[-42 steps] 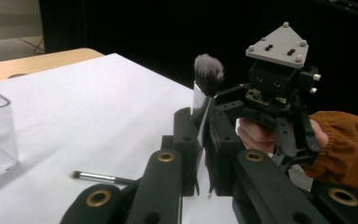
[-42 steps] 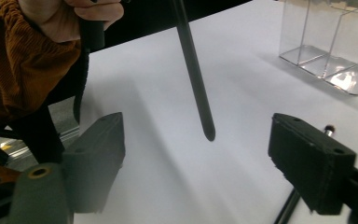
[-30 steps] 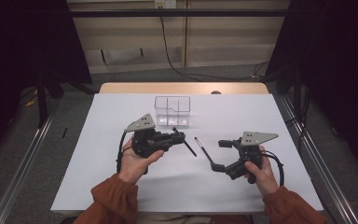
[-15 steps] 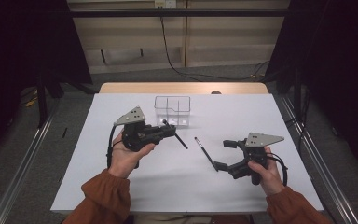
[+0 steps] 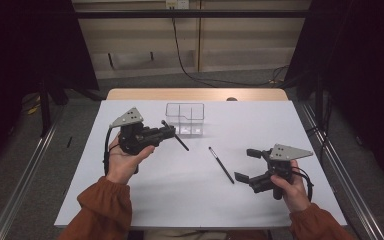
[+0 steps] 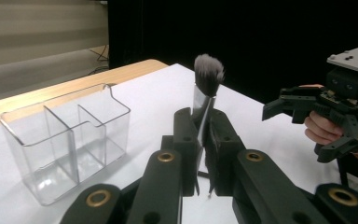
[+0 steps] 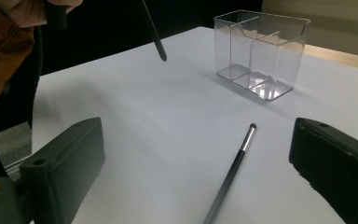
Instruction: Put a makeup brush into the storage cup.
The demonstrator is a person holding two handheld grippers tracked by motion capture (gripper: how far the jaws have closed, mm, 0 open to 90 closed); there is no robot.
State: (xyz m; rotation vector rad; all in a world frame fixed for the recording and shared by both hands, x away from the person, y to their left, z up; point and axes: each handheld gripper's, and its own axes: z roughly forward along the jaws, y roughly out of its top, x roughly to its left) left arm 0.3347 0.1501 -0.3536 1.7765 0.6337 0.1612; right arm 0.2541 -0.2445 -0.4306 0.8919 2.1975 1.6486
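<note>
A clear three-compartment organiser stands near the far edge of the white table; every compartment visible through its walls is empty. The left gripper, raised above the table just beside the organiser's near left corner, has its jaws clamped tight on a fluffy-headed makeup brush. In the left gripper view the bristles rise above the jaws; in the high view the dark handle slopes down toward the table's middle, its long axis diagonal. A second, slim brush lies flat on the table, well apart from the organiser, small tip toward it. The right gripper rests beside this brush, jaws spread wide and holding nothing.
</note>
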